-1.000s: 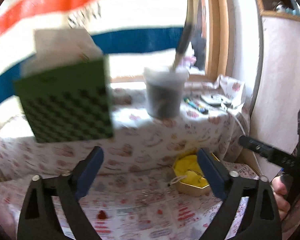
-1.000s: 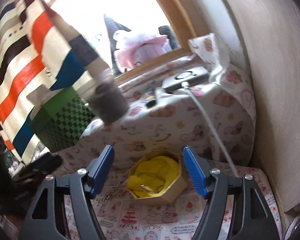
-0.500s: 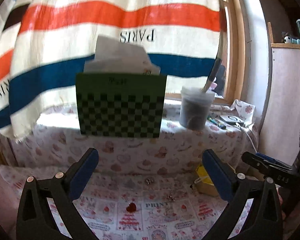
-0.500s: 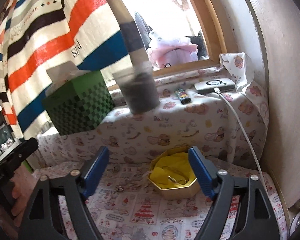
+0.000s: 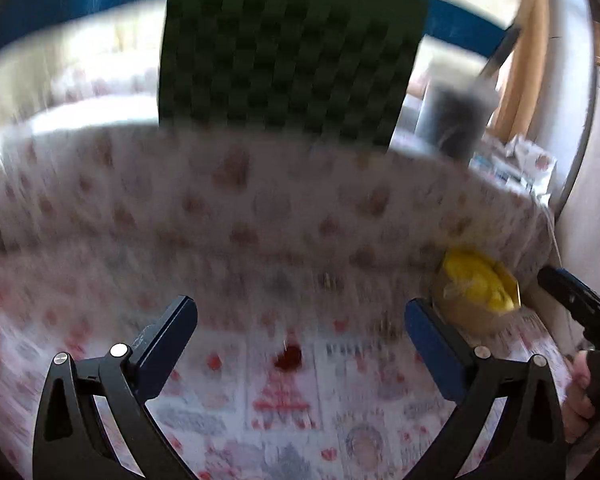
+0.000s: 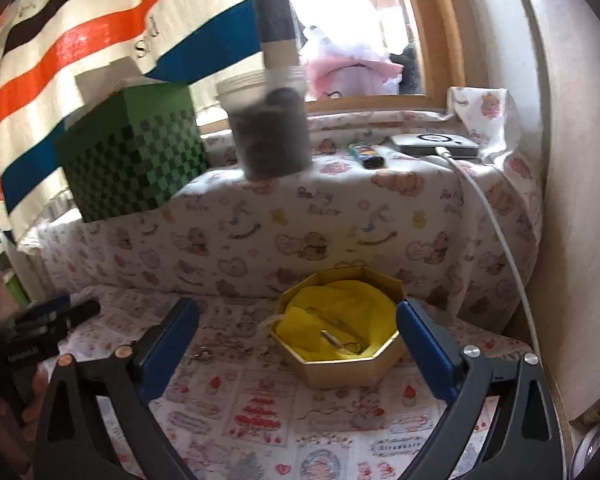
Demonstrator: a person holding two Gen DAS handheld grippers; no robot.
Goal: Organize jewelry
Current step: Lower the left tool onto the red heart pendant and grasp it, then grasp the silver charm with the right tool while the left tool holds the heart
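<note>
Nearest to us in the right wrist view, our right gripper point(image 6: 298, 338) hangs just above the printed cloth point(image 6: 260, 412) with its blue-padded jaws spread wide and nothing between them. Just past the fingertips, toward the right edge of the cloth, sits the octagonal gold box point(image 6: 342, 360), lined with crumpled yellow fabric point(image 6: 332, 316). A thin gold-coloured piece of jewelry point(image 6: 340, 342) lies on that fabric inside the box; its exact kind is too small for us to tell. To the left of the box, a small tangle of metal jewelry point(image 6: 216, 346) lies loose on the cloth.

The left wrist view is heavily blurred. Our left gripper point(image 5: 300, 332) is likewise wide apart and empty, held over the middle of the cloth. A small red heart-shaped piece point(image 5: 288, 360) lies on the cloth between its fingers and a little beyond them. The gold box shows at the right, beside the right-hand finger.

Farther back, the cloth rises over a raised ledge point(image 6: 340, 208). On that ledge stand a green checkered box point(image 6: 136, 156), a clear plastic tub point(image 6: 270, 128) with dark contents, a lighter point(image 6: 364, 154) and a small white device point(image 6: 436, 144) with a white cable point(image 6: 496, 232) running down. A striped curtain point(image 6: 100, 32) hangs behind.
</note>
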